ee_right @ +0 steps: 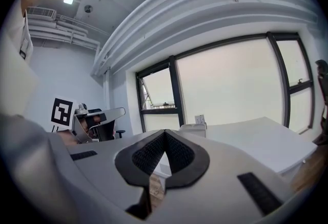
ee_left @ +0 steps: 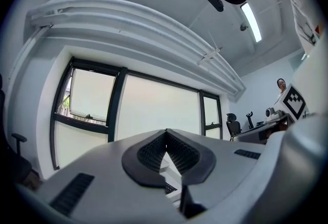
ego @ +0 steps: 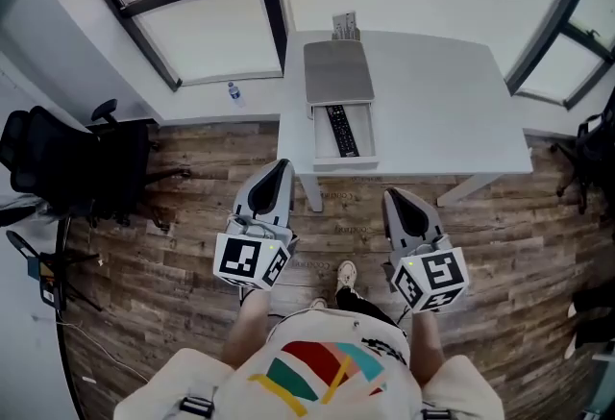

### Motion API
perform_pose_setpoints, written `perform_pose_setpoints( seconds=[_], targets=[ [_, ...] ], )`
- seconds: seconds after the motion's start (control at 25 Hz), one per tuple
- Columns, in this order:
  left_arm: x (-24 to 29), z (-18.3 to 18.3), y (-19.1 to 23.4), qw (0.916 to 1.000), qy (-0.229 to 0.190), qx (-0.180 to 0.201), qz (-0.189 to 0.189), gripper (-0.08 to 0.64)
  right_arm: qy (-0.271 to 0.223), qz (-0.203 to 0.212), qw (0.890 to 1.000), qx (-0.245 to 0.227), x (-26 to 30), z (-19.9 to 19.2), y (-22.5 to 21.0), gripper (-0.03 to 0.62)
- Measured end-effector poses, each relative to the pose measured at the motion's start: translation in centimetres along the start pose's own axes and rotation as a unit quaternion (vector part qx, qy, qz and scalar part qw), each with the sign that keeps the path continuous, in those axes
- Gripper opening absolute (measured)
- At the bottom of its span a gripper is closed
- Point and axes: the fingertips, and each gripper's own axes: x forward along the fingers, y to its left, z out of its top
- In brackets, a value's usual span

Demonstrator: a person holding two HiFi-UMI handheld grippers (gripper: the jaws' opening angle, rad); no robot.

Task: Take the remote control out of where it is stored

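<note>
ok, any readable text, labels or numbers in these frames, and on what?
None readable.
Remote control in the open drawer: button print too small.
Card stand at the back edge of the table: print too small.
Bottle: label too small.
Left gripper and right gripper cubes: square markers only, no letters.

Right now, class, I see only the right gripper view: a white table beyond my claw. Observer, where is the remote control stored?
Observer: The remote control lies in the open drawer of a grey box on the table.
Operator: Where is the left claw?
Observer: The left claw hangs over the wooden floor, in front of the table, beside the right claw.
Operator: Does it hold anything?
Observer: No; its jaws are together, nothing between them.
</note>
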Motion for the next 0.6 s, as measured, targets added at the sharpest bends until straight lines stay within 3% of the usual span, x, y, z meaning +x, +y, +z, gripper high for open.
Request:
perform_pose_setpoints(
  seconds=[0.6],
  targets=[
    [8.7, -0.6, 1.4, 0.9989, 0.013, 0.025, 0.036, 0.008, 0.007, 0.035, 0.999, 0.028, 6.5, 0.9, -7.3, -0.003]
  ],
)
